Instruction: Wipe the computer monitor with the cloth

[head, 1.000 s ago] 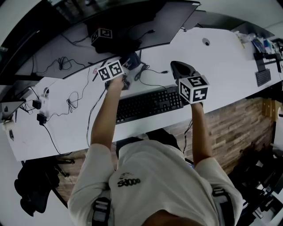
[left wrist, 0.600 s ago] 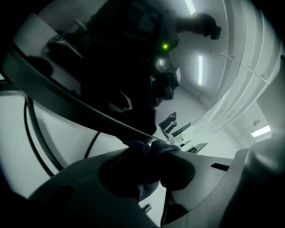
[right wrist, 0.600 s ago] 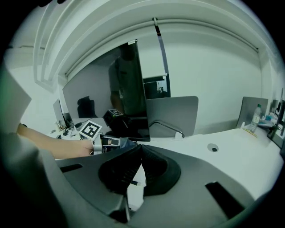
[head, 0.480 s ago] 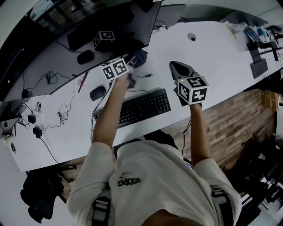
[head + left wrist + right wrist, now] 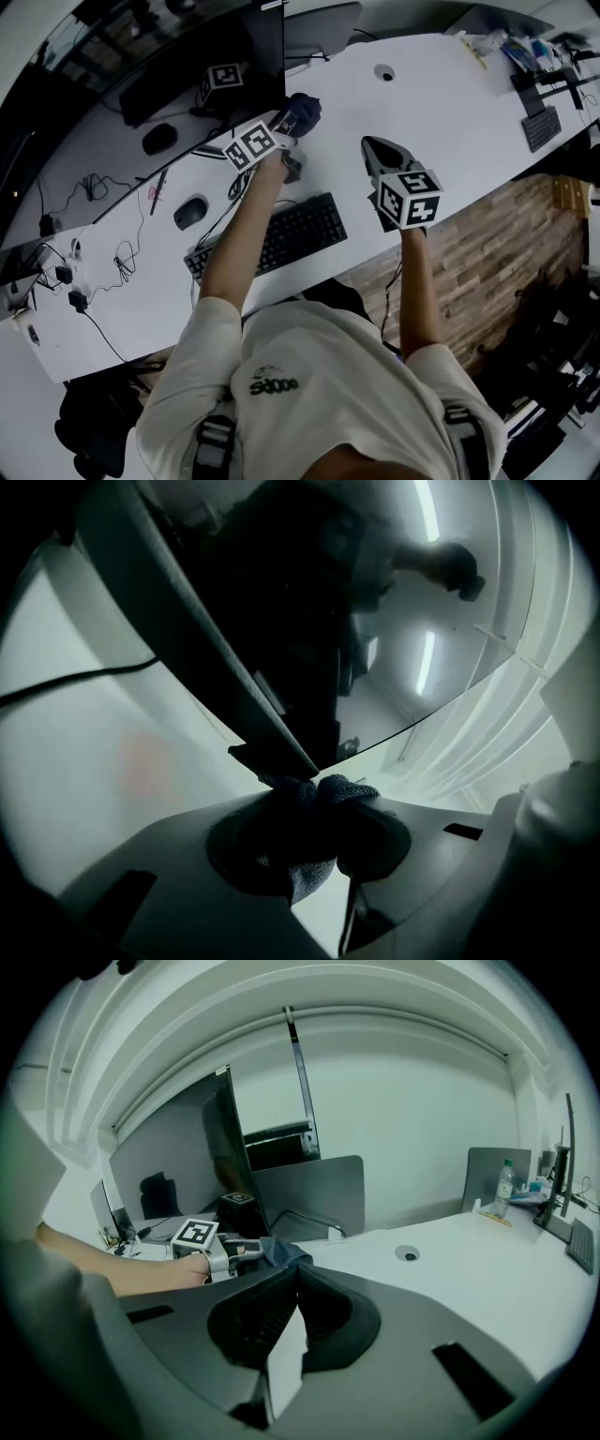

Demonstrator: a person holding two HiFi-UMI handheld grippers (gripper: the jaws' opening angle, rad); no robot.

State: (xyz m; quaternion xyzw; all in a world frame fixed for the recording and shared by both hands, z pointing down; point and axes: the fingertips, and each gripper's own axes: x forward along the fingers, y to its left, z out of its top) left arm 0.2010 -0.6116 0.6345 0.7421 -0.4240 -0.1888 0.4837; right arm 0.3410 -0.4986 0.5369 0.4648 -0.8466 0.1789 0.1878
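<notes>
1. Looking along the left gripper (image 5: 314,803), much is hard to read: the monitor (image 5: 300,621) is a near-black pane that shows only pale reflections. Its frame is lost in shadow.
2. The monitor's lower corner comes down to a point just above the fingers, and what lies behind that corner is hidden.
3. The cloth (image 5: 339,787) is mostly covered. Only a bunched blue fold shows above the fingertips, and one flap hangs below between them.
4. The left fingers are closed tight on the cloth, pinching it. The fold sits right at the monitor's lower corner and appears to press against it.
5. From the head view, the monitor (image 5: 253,47) is steeply foreshortened and cut off by the top border. The cloth (image 5: 305,108) shows as a dark lump at the monitor's right end, on the person's side, ahead of the left gripper (image 5: 286,127).
6. The right gripper (image 5: 298,1274) has its fingers pressed together at the tips with nothing between them. It hangs over the white table (image 5: 450,103), well to the right of the monitor and apart from the cloth.
7. A keyboard (image 5: 262,239) and a mouse (image 5: 190,211) lie on the table in front of the monitor.
</notes>
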